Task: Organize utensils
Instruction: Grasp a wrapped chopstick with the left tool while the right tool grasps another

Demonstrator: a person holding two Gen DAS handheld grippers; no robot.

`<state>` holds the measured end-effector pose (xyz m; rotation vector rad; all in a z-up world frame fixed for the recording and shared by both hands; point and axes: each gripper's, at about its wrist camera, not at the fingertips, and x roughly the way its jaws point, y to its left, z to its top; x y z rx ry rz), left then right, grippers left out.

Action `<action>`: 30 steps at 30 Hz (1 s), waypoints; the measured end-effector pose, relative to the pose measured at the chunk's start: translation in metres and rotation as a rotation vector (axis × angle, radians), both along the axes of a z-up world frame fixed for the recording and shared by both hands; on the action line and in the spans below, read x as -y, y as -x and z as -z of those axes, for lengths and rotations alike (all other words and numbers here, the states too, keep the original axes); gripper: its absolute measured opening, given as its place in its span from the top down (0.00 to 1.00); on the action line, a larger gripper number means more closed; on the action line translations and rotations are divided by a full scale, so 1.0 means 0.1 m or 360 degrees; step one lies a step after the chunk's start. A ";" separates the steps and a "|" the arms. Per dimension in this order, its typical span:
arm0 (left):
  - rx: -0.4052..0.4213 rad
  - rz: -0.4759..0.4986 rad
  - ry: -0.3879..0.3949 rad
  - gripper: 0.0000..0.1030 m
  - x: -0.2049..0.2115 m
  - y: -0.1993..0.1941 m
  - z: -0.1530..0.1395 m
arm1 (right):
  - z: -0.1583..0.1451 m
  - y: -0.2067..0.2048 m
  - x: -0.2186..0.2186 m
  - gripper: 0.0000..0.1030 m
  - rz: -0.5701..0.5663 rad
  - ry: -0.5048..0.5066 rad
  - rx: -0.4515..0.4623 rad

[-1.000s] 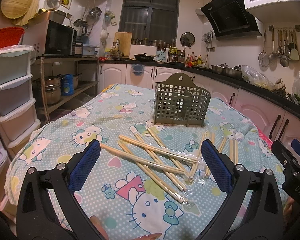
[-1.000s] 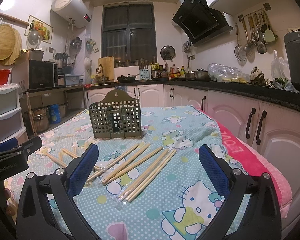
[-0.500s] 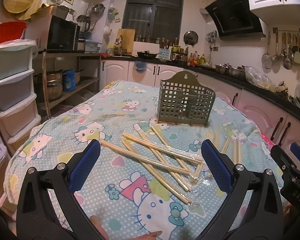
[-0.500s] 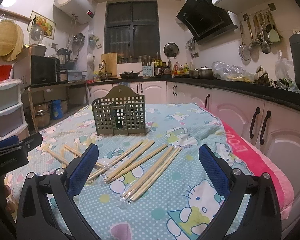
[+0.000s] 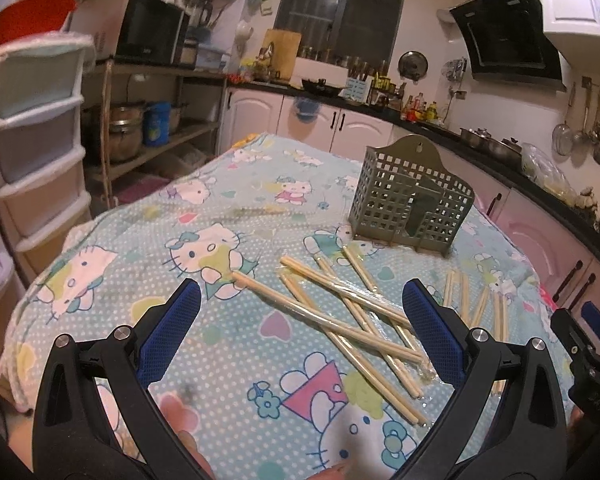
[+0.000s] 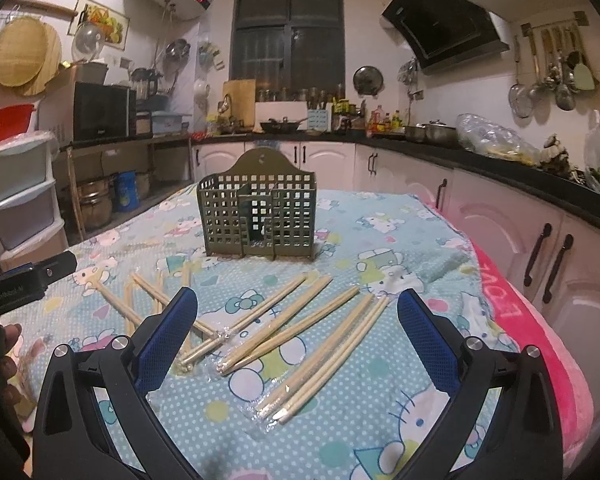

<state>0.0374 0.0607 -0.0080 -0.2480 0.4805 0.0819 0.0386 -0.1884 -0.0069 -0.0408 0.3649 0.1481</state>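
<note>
Both claws hang wide open and empty over the cartoon-print tablecloth (image 6: 380, 240). The wrapped chopstick pairs (image 6: 324, 352) lie flat between the right gripper (image 6: 296, 340) and the green slotted utensil holder (image 6: 256, 216), which stands upright farther back. Their long axes run diagonally away toward the holder, near ends low and left. A crossed heap of chopsticks (image 5: 340, 312) sits ahead of the left gripper (image 5: 300, 332). Each claw seems about equally near its own pile.
</note>
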 end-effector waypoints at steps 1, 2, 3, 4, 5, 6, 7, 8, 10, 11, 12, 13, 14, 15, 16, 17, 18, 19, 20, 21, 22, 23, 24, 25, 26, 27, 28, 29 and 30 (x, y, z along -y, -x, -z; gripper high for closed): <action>-0.0019 -0.0002 0.0021 0.10 -0.04 -0.03 0.01 | -0.01 -0.03 -0.02 0.06 -0.0017 0.0006 -0.0014; -0.0034 -0.0002 0.0035 0.10 -0.07 -0.05 0.02 | -0.01 -0.07 -0.04 0.06 -0.0029 0.0012 -0.0027; -0.0054 -0.0010 0.0040 0.10 -0.10 -0.08 0.02 | -0.01 -0.10 -0.05 0.06 -0.0041 0.0011 -0.0035; -0.0071 -0.0013 0.0042 0.10 -0.12 -0.11 0.02 | -0.01 -0.14 -0.06 0.06 -0.0054 0.0014 -0.0052; -0.0088 -0.0010 0.0046 0.10 -0.13 -0.13 0.03 | 0.00 -0.17 -0.06 0.06 -0.0060 0.0020 -0.0072; -0.0108 -0.0007 0.0056 0.10 -0.15 -0.16 0.03 | 0.00 -0.23 -0.07 0.06 -0.0059 0.0032 -0.0106; -0.0133 0.0009 0.0078 0.10 -0.17 -0.20 0.04 | 0.01 -0.28 -0.08 0.06 -0.0059 0.0037 -0.0135; -0.0146 0.0017 0.0092 0.10 -0.18 -0.22 0.05 | 0.02 -0.34 -0.08 0.06 -0.0063 0.0032 -0.0174; -0.0188 0.0025 0.0107 0.10 -0.19 -0.29 0.06 | 0.04 -0.44 -0.07 0.06 -0.0059 0.0034 -0.0238; -0.0205 0.0037 0.0121 0.10 -0.20 -0.33 0.08 | 0.05 -0.50 -0.07 0.06 -0.0062 0.0034 -0.0271; -0.0221 0.0046 0.0135 0.10 -0.20 -0.35 0.08 | 0.06 -0.56 -0.06 0.06 -0.0064 0.0039 -0.0297; -0.0249 0.0056 0.0158 0.11 -0.21 -0.40 0.10 | 0.07 -0.60 -0.06 0.06 -0.0064 0.0041 -0.0311; -0.0267 0.0062 0.0168 0.11 -0.21 -0.43 0.11 | 0.08 -0.67 -0.05 0.06 -0.0062 0.0041 -0.0343; -0.0289 0.0069 0.0178 0.12 -0.21 -0.46 0.13 | 0.08 -0.73 -0.04 0.06 -0.0072 0.0031 -0.0372; -0.0304 0.0071 0.0183 0.13 -0.22 -0.49 0.14 | 0.09 -0.79 -0.02 0.06 -0.0074 0.0019 -0.0398; -0.0321 0.0078 0.0193 0.15 -0.22 -0.52 0.16 | 0.10 -0.84 -0.01 0.07 -0.0073 0.0012 -0.0415; -0.0341 0.0087 0.0202 0.16 -0.23 -0.54 0.18 | 0.10 -0.92 0.01 0.08 -0.0076 -0.0002 -0.0447; -0.0367 0.0092 0.0212 0.18 -0.23 -0.57 0.20 | 0.11 -0.98 0.02 0.15 -0.0074 -0.0005 -0.0469; -0.0388 0.0091 0.0228 0.21 -0.25 -0.60 0.22 | 0.12 -1.07 0.03 0.20 -0.0062 0.0005 -0.0508; -0.0403 0.0096 0.0244 0.24 -0.27 -0.61 0.23 | 0.13 -1.12 0.03 0.21 -0.0060 0.0006 -0.0535; -0.0421 0.0102 0.0264 0.26 -0.28 -0.63 0.25 | 0.15 -1.19 0.04 0.23 -0.0064 0.0003 -0.0568; -0.0441 0.0100 0.0280 0.29 -0.30 -0.65 0.28 | 0.16 -1.26 0.05 0.26 -0.0067 0.0000 -0.0599; -0.0454 0.0098 0.0288 0.32 -0.31 -0.67 0.29 | 0.17 -1.30 0.05 0.27 -0.0071 -0.0003 -0.0613; -0.0481 0.0097 0.0312 0.34 -0.34 -0.69 0.32 | 0.17 -1.34 0.06 0.28 -0.0078 -0.0005 -0.0623; -0.0497 0.0098 0.0333 0.36 -0.36 -0.70 0.34 | 0.18 -1.38 0.06 0.31 -0.0080 -0.0007 -0.0636; -0.0517 0.0102 0.0365 0.38 -0.38 -0.72 0.36 | 0.18 -1.42 0.07 0.33 -0.0085 -0.0015 -0.0652; -0.0536 0.0112 0.0411 0.39 -0.41 -0.75 0.39 | 0.18 -1.47 0.08 0.38 -0.0101 -0.0039 -0.0673; -0.0551 0.0118 0.0455 0.41 -0.44 -0.77 0.43 | 0.18 -1.50 0.09 0.42 -0.0111 -0.0050 -0.0685; -0.0561 0.0116 0.0478 0.44 -0.46 -0.78 0.44 | 0.19 -1.55 0.09 0.45 -0.0121 -0.0058 -0.0702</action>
